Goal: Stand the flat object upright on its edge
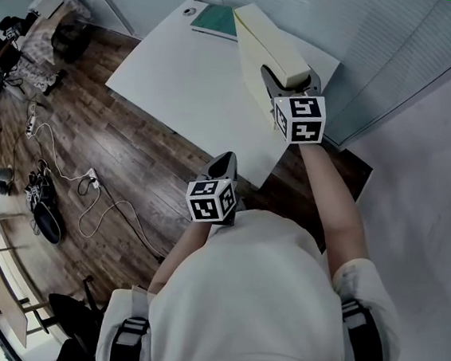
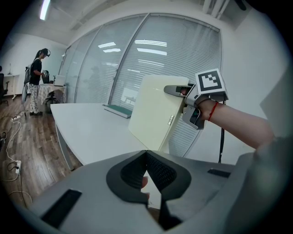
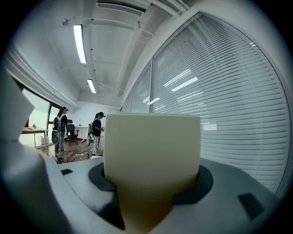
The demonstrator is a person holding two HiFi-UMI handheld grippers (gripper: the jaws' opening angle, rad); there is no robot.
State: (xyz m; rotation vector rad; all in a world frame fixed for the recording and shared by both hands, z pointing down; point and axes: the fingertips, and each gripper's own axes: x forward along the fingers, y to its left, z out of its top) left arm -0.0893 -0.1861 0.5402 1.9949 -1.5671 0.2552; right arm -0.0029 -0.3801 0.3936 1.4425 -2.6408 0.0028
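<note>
Right gripper (image 1: 286, 79) is clamped on the upper edge of the cream flat board (image 1: 260, 39). The board hangs below its jaws, near upright and slightly tilted, on the white table (image 1: 184, 83). Left gripper (image 1: 224, 166) is closed and empty, well short of the board.

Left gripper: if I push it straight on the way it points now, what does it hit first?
Probably the white table, just before the lower edge of the cream panel; depth is unclear.
</note>
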